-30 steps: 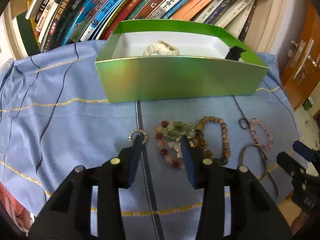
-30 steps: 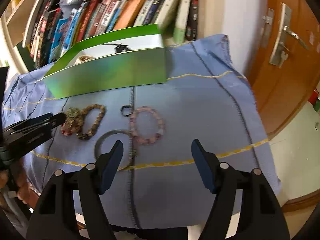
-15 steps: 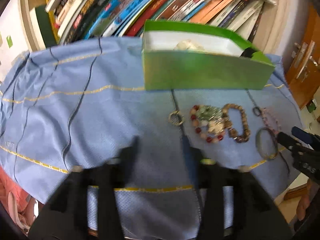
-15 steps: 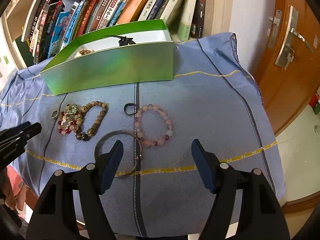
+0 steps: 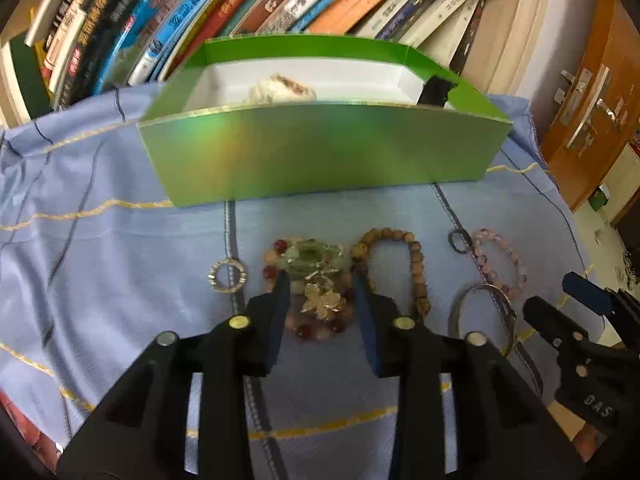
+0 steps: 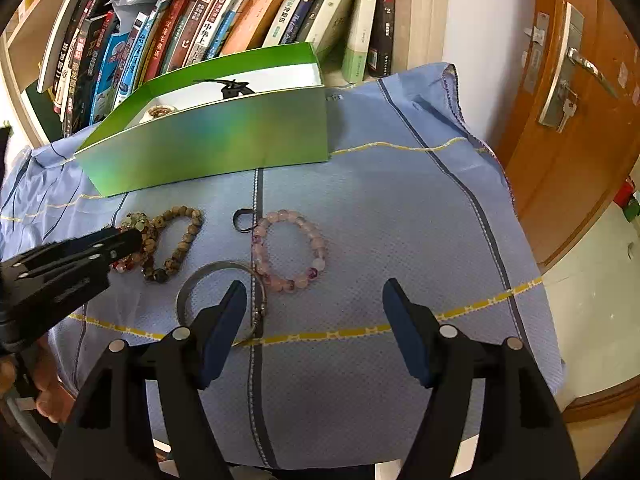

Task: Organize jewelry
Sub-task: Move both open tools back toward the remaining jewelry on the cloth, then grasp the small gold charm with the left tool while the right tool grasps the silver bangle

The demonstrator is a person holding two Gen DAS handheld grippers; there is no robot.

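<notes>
Box (image 5: 320,152) contents (image 5: 282,90) half behind front wall

Both cameras look down steeply toward the green box (image 5: 320,148). The left wrist view stands close, facing its long front wall. The right wrist view looks from farther to the box's right. Both share the box (image 6: 208,148) and the blue cloth (image 6: 400,208) before it.

Left gripper (image 5: 322,280) fingers closing, angled down; right gripper (image 6: 314,300) spread wide.

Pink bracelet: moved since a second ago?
No. The pink bracelet lies beside the dark ring and the bangle, same stripe crossing on the cloth.
</notes>
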